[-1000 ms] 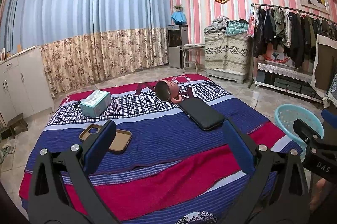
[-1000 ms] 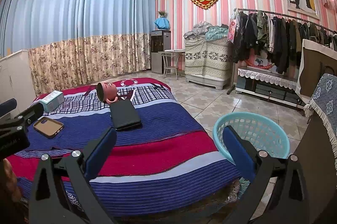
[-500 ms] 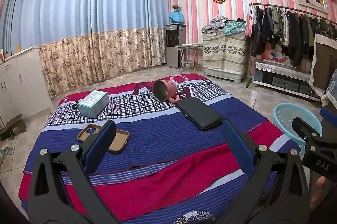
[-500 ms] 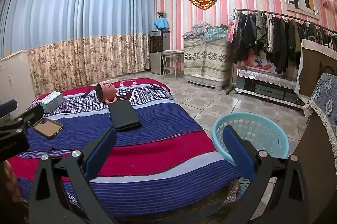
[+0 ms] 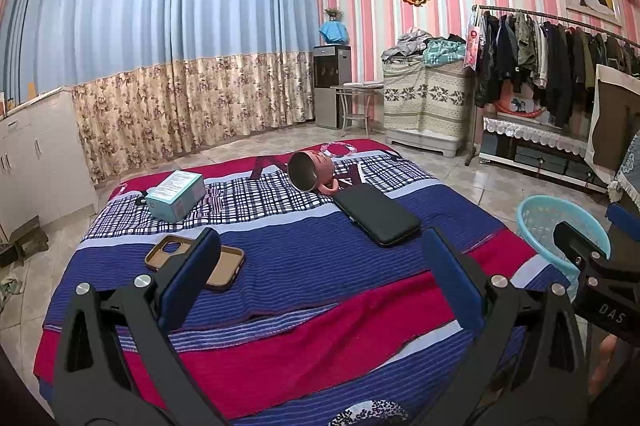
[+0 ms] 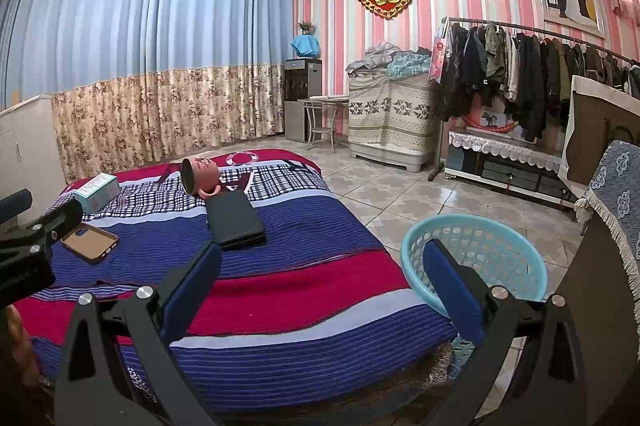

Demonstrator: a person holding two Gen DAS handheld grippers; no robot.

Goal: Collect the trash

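I hold my left gripper [image 5: 320, 274] and right gripper [image 6: 322, 276] spread and empty over the bed [image 5: 304, 266], with the box [image 5: 176, 195], mug [image 5: 310, 171] and basket [image 6: 476, 258] nearby.

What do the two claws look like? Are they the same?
Yes, they match. The left claw and right claw each have black triangle-shaped arms with cut-out holes, silver bolts and flat blue pads. White letters "DAS" are printed on the right one's side.
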